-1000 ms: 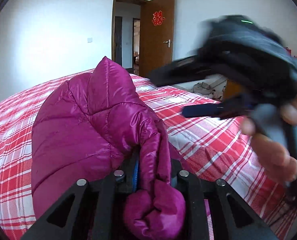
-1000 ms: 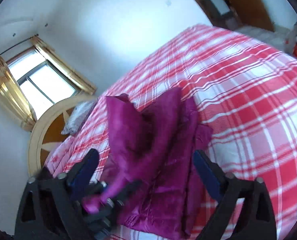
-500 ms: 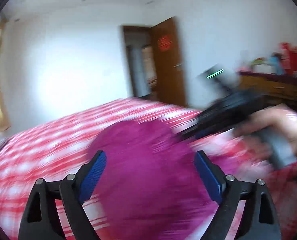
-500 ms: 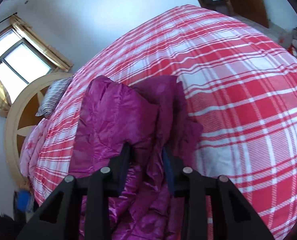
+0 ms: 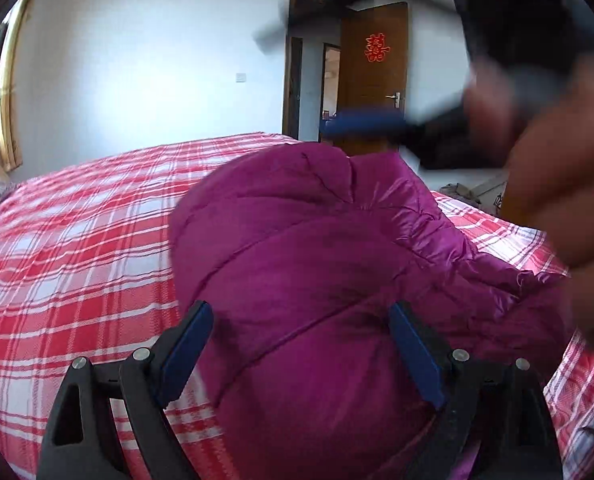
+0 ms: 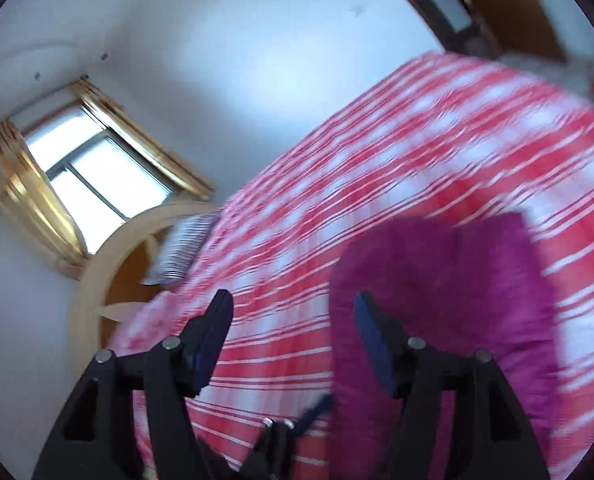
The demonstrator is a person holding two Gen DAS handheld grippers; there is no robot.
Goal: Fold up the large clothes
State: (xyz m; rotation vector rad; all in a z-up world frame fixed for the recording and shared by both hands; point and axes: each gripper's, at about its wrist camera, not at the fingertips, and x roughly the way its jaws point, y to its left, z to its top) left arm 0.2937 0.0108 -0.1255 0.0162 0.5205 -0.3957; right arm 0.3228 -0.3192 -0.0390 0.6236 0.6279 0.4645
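Since half a second ago: right gripper (image 6: 293,320) let go of the magenta down jacket (image 5: 317,280), fingers now spread wide and lifted, blurred. Left gripper (image 5: 301,344) also spread wide, holding nothing, pads either side of the bundled jacket. Jacket heaped on the red plaid bedspread (image 5: 77,248). Farther off: striped pillow (image 6: 183,248), curtained window (image 6: 93,184), brown door (image 5: 373,76).

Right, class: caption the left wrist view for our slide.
Open left gripper hovers over puffy magenta quilted jacket on red plaid bedspread.
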